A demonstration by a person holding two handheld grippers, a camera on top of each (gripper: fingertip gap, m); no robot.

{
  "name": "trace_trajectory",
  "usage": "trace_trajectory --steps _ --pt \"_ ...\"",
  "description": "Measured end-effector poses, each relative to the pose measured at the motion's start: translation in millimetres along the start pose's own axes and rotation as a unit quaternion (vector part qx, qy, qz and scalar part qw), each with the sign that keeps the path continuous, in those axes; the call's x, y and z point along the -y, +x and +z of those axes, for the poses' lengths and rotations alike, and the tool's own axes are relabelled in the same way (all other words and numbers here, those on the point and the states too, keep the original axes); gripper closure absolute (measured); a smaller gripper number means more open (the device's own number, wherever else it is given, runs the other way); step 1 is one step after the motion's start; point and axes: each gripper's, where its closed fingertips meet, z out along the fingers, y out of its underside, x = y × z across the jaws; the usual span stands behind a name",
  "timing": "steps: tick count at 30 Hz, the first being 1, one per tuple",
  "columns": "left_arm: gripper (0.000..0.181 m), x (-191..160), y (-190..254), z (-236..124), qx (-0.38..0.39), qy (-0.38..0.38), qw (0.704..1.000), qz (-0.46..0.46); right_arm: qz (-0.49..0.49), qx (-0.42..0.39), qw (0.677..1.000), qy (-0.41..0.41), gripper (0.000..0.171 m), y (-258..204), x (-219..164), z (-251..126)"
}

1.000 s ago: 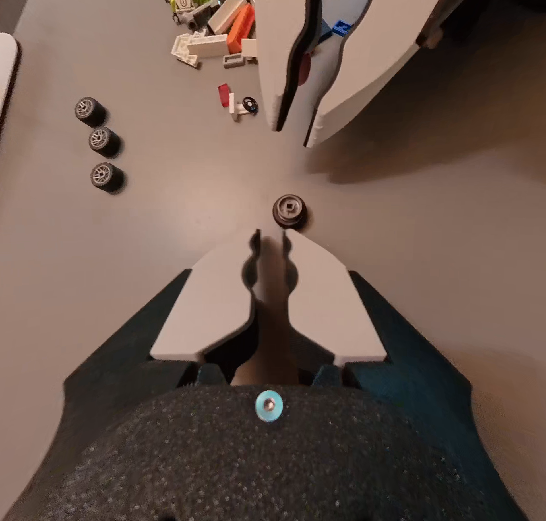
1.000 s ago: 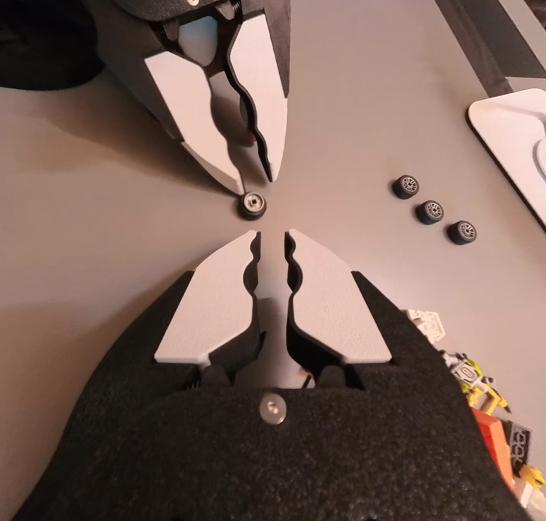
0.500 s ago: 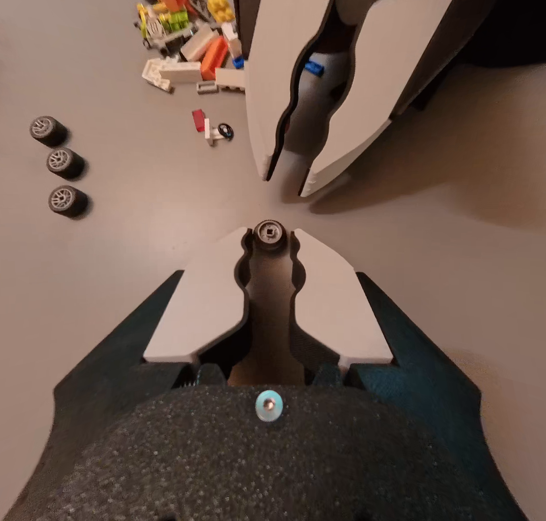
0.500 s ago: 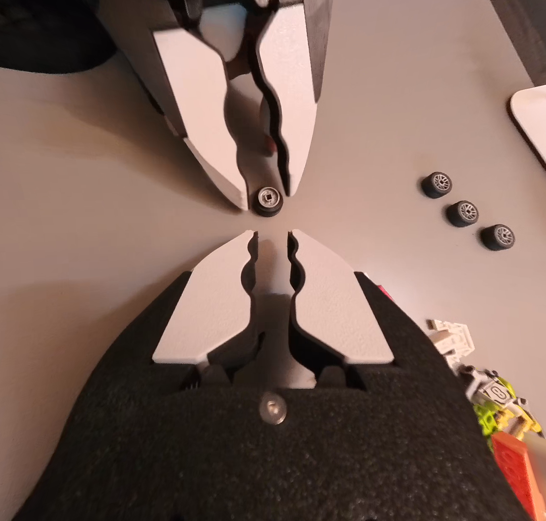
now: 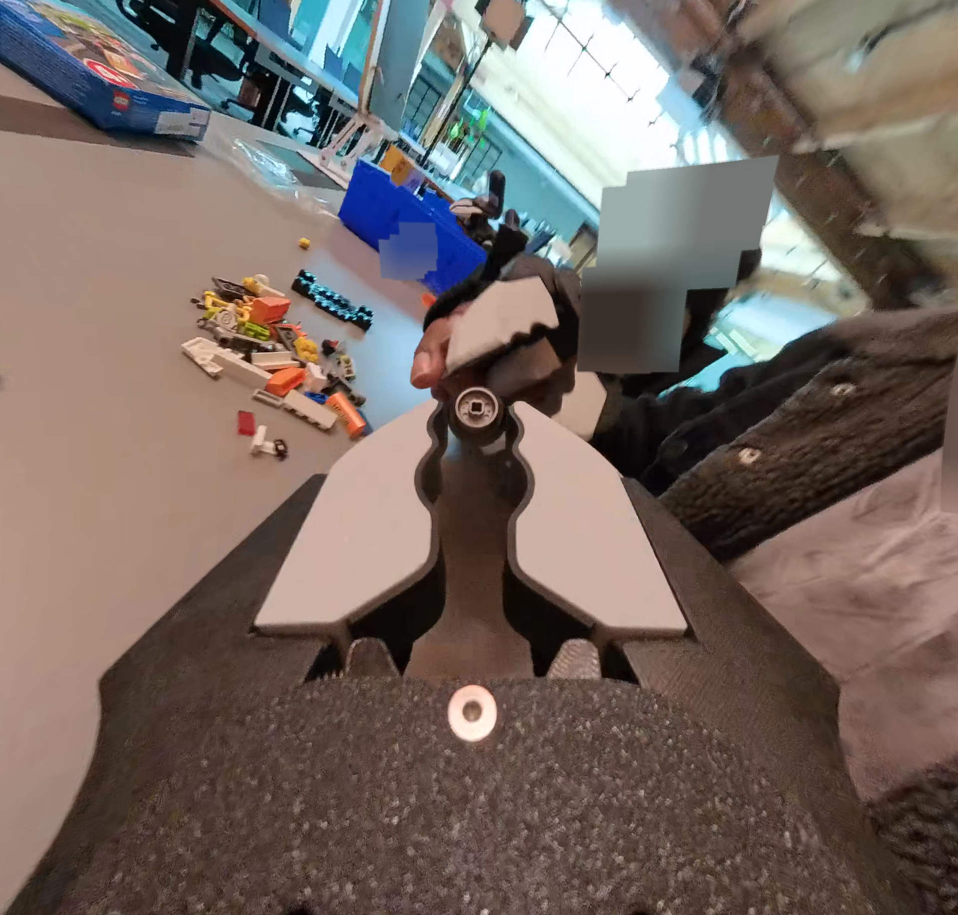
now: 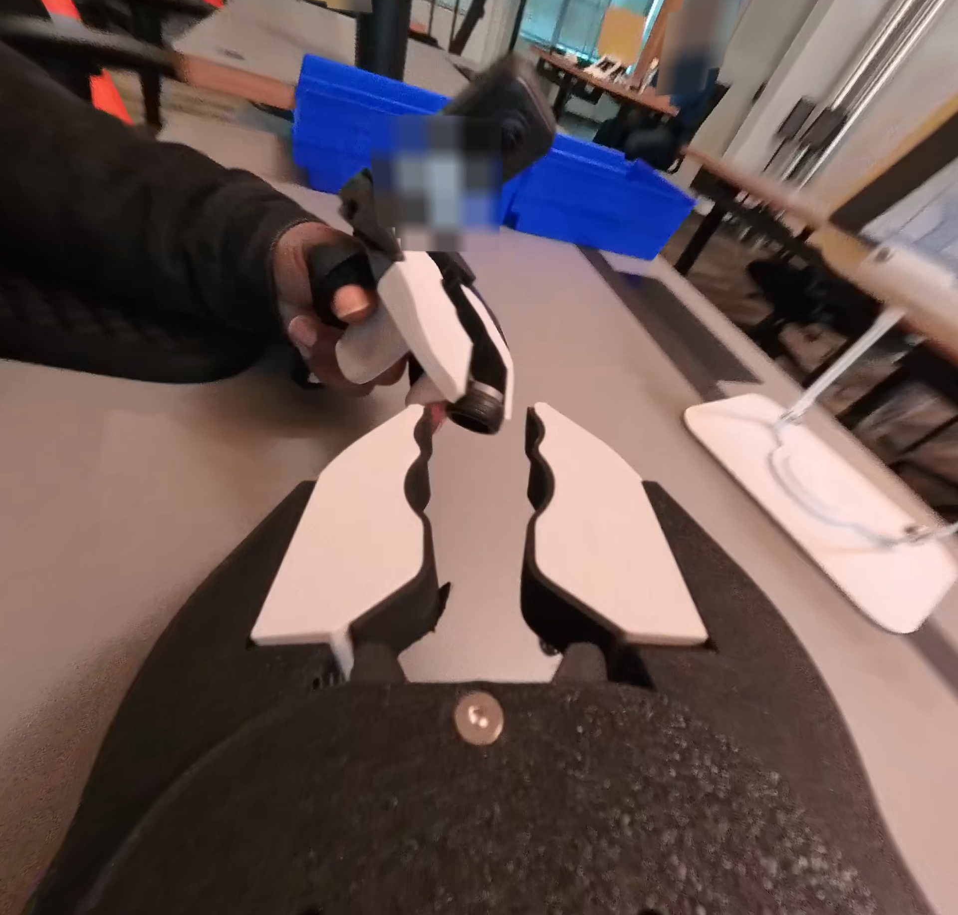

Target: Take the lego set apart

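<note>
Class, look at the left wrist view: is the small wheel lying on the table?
No, the wheel is pinched between the left gripper's jaws, lifted clear above the table.

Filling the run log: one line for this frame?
left gripper: shut on small black rubber wheel, lifted | right gripper: open, empty, facing wheel | loose brick pile on grey table

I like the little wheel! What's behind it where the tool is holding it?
Behind the wheel pinched in the left tool is the right tool and a hand. The wheel's back side is hidden.
</note>
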Motion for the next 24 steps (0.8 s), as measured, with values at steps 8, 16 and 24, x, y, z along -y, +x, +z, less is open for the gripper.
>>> trace_trajectory --steps 8,16,24 --pt "0.161 6.3 1.4 4.3 -0.025 0.043 0.994 -0.1 -0.092 -0.081 0.992 -0.003 0.15 6.2 6.6 2.7" --pt "0.16 13.6 4.2 -8.7 -0.011 0.036 0.999 -0.025 0.148 0.048 0.986 0.062 0.151 8.7 9.6 -7.7" --pt "0.164 2.1 15.6 1.2 0.09 -0.03 0.963 0.251 0.385 0.204 0.893 0.112 0.151 0.2 19.7 -11.8"
